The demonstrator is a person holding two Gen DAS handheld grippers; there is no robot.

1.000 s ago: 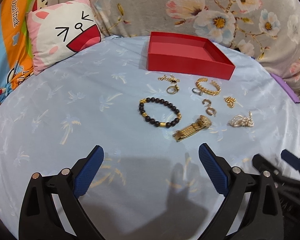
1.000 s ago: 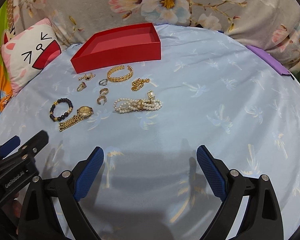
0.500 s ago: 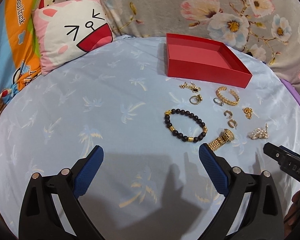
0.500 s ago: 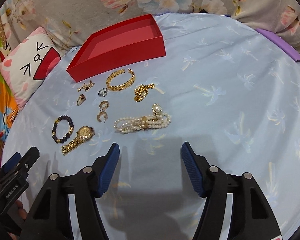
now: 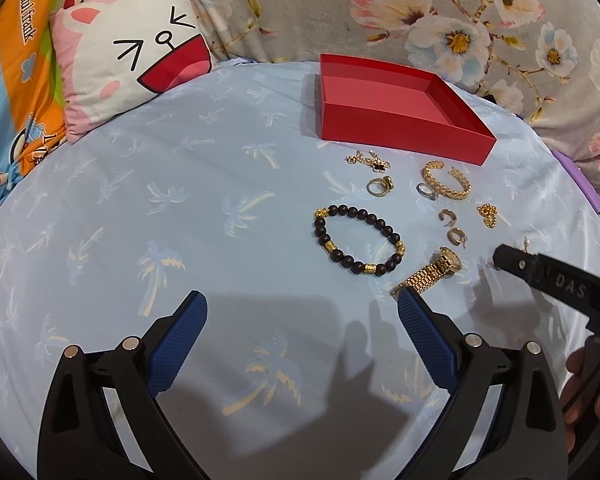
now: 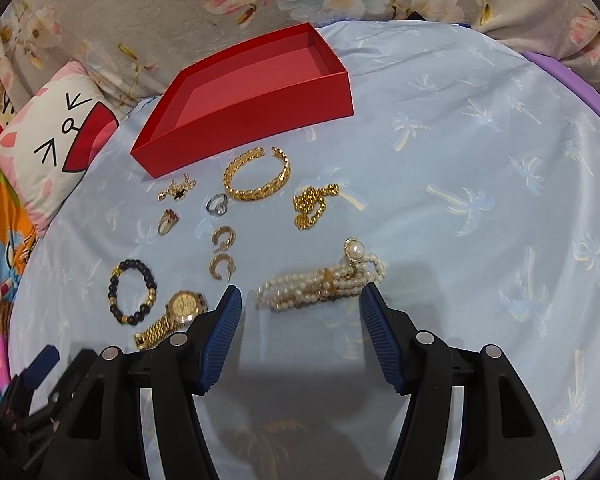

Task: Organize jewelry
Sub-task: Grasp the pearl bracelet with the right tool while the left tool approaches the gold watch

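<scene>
An empty red box [image 6: 256, 96] stands at the back of the blue cloth; it also shows in the left wrist view [image 5: 400, 116]. Jewelry lies loose in front of it: a pearl bracelet [image 6: 324, 284], a gold cuff [image 6: 260, 176], a gold chain [image 6: 312, 204], a black bead bracelet [image 5: 358, 240], a gold watch [image 5: 432, 272], rings and hoop earrings [image 6: 222, 252]. My right gripper [image 6: 300, 304] is open, its blue pads on either side of the pearl bracelet, just short of it. My left gripper [image 5: 302, 312] is open and empty, short of the bead bracelet.
A cat-face cushion [image 5: 132, 56] leans at the back left against a floral blanket [image 5: 460, 20]. A purple strip [image 6: 572, 80] lies at the cloth's right edge. The right gripper's body [image 5: 556, 284] shows at the right of the left wrist view.
My right gripper has moved forward and down toward the pearl bracelet, and its jaws have narrowed. My left gripper has shifted left and slightly closer; the jewelry has not moved.
</scene>
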